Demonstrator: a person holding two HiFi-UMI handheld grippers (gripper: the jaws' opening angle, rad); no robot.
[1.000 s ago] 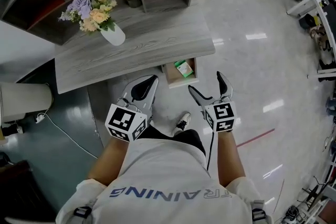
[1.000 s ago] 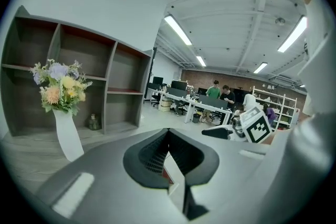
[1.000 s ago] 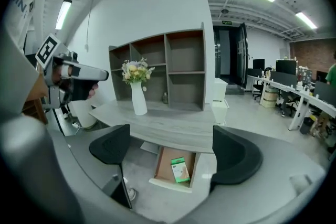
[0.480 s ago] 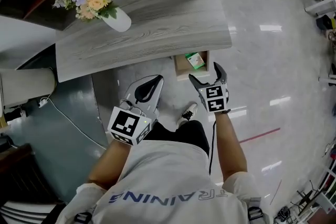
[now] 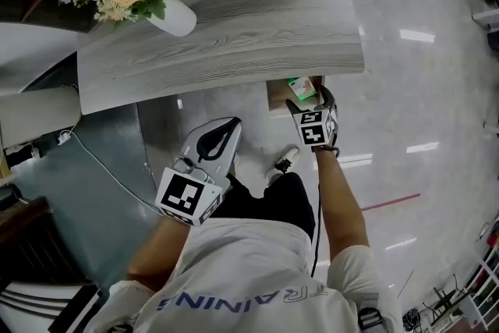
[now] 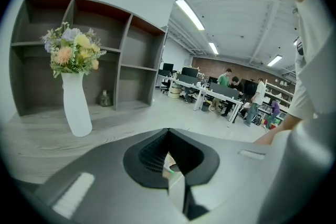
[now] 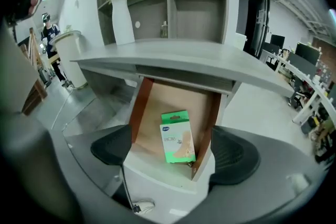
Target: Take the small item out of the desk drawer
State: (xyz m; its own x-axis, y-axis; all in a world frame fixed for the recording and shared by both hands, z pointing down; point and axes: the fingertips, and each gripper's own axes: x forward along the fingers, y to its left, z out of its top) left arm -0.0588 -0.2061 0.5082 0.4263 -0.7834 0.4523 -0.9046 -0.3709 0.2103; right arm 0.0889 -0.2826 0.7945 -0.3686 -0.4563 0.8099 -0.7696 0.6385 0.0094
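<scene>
The drawer (image 7: pixel 137 113) is standing pulled out from under the counter (image 7: pixel 173 57), which is leaving its inside open from above. The small green and white box (image 7: pixel 177 137) is lying flat on the drawer floor, toward the front and nearer the right wall.

The right claw (image 7: pixel 173 157) is hovering just before the drawer front with its jaws spread wide and nothing between them. The box is showing in the gap between the two pads, apart from both. That wide spread is likely there so the jaws can pass down either side of the box, and the claw is pointing along the drawer so it can go in over the low front edge.

In the head view the right claw (image 5: pixel 310 101) is sitting close to the drawer while the left claw (image 5: pixel 234 122) is hanging back near the person's body, well apart from it. Its jaws are pressed together on nothing, so it seems to be idling out of the way. A vase (image 6: pixel 76 107) of flowers is standing on the counter top, clear of the work.
</scene>
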